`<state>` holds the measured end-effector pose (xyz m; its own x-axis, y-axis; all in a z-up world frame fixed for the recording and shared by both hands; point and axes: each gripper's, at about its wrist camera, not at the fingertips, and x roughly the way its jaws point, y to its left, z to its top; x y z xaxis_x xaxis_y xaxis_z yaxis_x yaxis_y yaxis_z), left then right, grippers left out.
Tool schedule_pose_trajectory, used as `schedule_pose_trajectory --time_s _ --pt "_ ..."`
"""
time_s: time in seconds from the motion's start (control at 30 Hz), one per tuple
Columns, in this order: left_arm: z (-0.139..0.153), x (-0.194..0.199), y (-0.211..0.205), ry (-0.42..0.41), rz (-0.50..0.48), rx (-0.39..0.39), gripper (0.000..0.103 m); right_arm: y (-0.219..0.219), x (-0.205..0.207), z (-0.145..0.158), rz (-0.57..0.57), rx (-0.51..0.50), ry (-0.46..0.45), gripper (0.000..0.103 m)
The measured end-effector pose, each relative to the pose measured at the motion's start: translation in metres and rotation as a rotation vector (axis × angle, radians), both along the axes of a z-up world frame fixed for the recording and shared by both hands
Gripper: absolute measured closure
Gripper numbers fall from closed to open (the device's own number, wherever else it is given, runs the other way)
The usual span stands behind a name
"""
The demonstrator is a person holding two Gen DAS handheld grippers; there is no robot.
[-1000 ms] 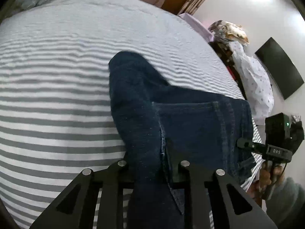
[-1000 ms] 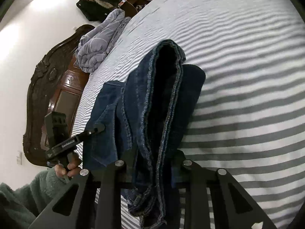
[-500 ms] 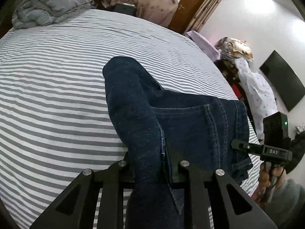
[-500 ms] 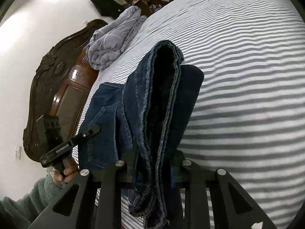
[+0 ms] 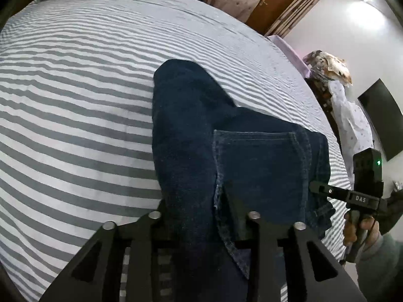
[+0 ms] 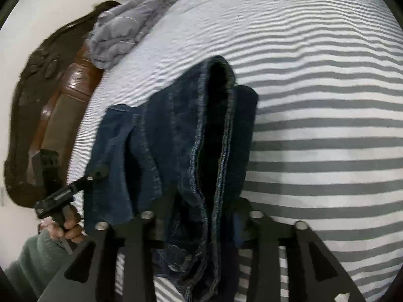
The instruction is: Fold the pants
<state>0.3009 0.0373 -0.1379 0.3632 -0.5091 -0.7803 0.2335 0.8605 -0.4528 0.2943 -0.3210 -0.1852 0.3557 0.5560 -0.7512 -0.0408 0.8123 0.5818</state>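
Dark blue jeans [image 5: 226,156] lie folded over the grey and white striped bed [image 5: 75,95], with a back pocket facing up. My left gripper [image 5: 201,211] is shut on one edge of the folded jeans. My right gripper [image 6: 199,214] is shut on the bunched waistband end of the jeans [image 6: 196,151]. The right gripper also shows in the left wrist view [image 5: 314,186] at the far edge of the jeans. The left gripper shows in the right wrist view [image 6: 98,173] at the opposite edge. The jeans are held a little above the bed.
A crumpled grey blanket [image 6: 121,37] lies by the dark wooden headboard [image 6: 50,95]. A door [image 5: 272,5], a black wall screen [image 5: 382,123] and a chair piled with clothes [image 5: 327,68] stand beyond the bed's far side.
Both grippers have kept their hold on the jeans. The views shift slightly over the bed, tipping up and then back down; the fold looks the same.
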Motion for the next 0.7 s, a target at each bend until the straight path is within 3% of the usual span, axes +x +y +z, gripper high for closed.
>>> schedule_pose_trajectory --time_s 0.1,0.23,0.47,0.6,0.7 --pt "-0.001 0.003 0.0 0.004 0.012 0.038 0.049 0.007 0.001 0.001 -0.012 -0.067 0.012 0.051" --pt "0.013 -0.002 0.003 -0.017 0.046 0.082 0.049 0.01 -0.009 0.015 -0.02 -0.144 0.015 0.051" --pt "0.065 -0.05 -0.003 -0.21 0.079 0.205 0.049 0.007 -0.042 0.072 -0.054 -0.183 -0.123 0.051" --pt "0.064 -0.081 -0.03 -0.247 0.041 0.313 0.049 0.038 -0.057 0.084 0.014 -0.264 -0.159 0.054" --pt "0.055 -0.095 -0.05 -0.25 0.002 0.392 0.049 0.063 -0.067 0.076 0.059 -0.383 -0.165 0.055"
